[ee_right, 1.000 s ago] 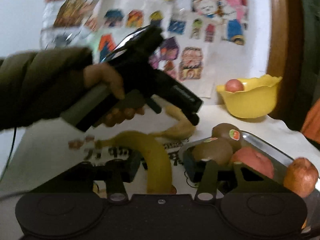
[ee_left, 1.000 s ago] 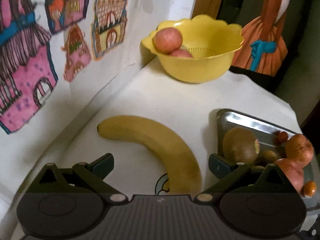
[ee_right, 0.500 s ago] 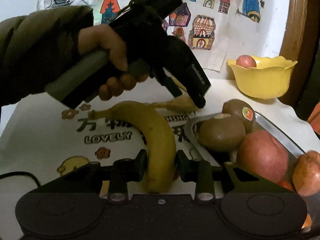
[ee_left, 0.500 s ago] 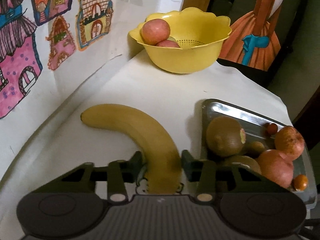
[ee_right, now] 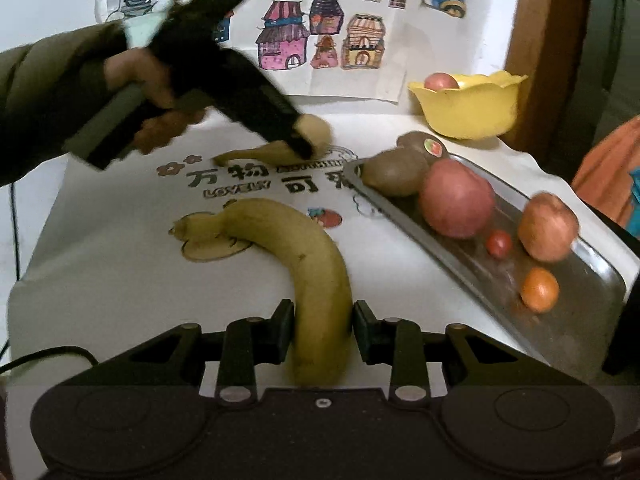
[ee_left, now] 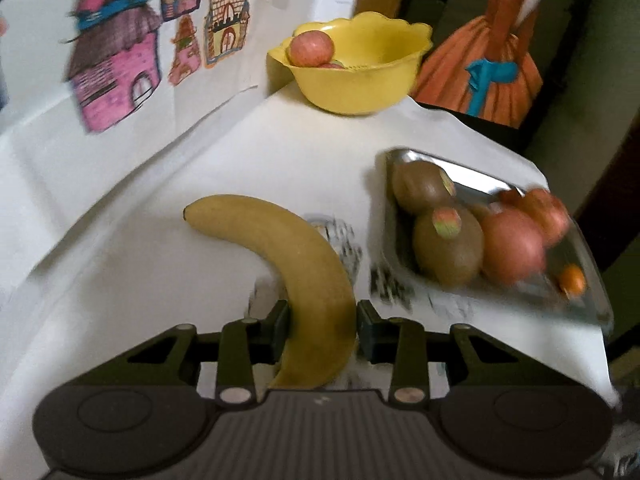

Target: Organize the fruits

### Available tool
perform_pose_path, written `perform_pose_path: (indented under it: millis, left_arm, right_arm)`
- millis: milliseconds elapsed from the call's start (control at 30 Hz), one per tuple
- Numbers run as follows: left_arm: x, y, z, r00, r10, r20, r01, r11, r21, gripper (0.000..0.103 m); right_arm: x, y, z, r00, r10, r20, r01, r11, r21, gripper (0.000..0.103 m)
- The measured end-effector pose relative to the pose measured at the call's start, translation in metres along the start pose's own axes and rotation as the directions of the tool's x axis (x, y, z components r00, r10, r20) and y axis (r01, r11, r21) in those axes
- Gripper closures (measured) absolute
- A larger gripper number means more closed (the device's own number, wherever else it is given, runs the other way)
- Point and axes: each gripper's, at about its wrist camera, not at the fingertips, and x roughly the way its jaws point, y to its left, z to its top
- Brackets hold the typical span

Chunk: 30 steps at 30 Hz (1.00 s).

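My left gripper [ee_left: 322,330] is shut on the thick end of a yellow banana [ee_left: 288,248] whose tip points left. My right gripper [ee_right: 322,332] is shut on a second banana [ee_right: 304,256] that curves left, stem end over the printed cloth. In the right wrist view a hand holds the left gripper [ee_right: 306,152], with its banana [ee_right: 256,154] sticking out behind it. A metal tray [ee_left: 476,190] on the right holds kiwis [ee_left: 444,252], apples [ee_right: 456,198] and small orange fruits [ee_right: 538,290]. At the back, a yellow bowl [ee_left: 360,88] holds apples [ee_left: 310,48].
A white cloth [ee_right: 120,280] with printed letters and cartoons covers the table. Paper with coloured house drawings [ee_right: 316,36] hangs on the wall behind. The table edge drops off beyond the tray [ee_right: 580,316] and the bowl [ee_right: 468,116]. A wooden frame [ee_right: 532,40] stands at the back right.
Both grippers went from open around their bananas to shut on them. Both views have since shifted, and the left gripper with its banana now sits further right and blurred.
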Motion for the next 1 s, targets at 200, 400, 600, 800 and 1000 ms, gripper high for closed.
perform_pose_path:
  millis: [200, 400, 600, 800, 1000]
  left_arm:
    - [-0.052, -0.012, -0.057, 0.999, -0.042, -0.012, 0.043, 0.998, 0.049, 0.064]
    - [-0.076, -0.02, -0.086, 0.999, -0.046, 0.012, 0.045, 0.996, 0.081, 0.061]
    - [-0.067, -0.029, -0.085, 0.998, 0.024, 0.057, -0.028, 0.997, 0.066, 0.046]
    - [-0.055, -0.045, -0.079, 0.992, 0.089, 0.092, -0.101, 0.985, 0.139, 0.037]
    - [-0.045, -0.047, -0.077, 0.991, 0.111, 0.077, -0.122, 0.98, 0.157, 0.041]
  right_arm:
    - [-0.021, 0.014, -0.017, 0.999, -0.035, 0.0, 0.035, 0.999, 0.042, 0.068]
    - [-0.032, 0.021, -0.028, 0.999, -0.014, 0.031, 0.013, 0.999, 0.049, 0.063]
    - [-0.02, 0.019, -0.024, 0.997, 0.002, 0.084, -0.003, 1.0, 0.018, 0.051]
    - [-0.006, 0.01, -0.021, 0.995, 0.031, 0.096, -0.034, 0.999, 0.033, 0.04]
    - [0.001, 0.009, -0.018, 0.993, 0.037, 0.112, -0.039, 0.999, 0.019, 0.036]
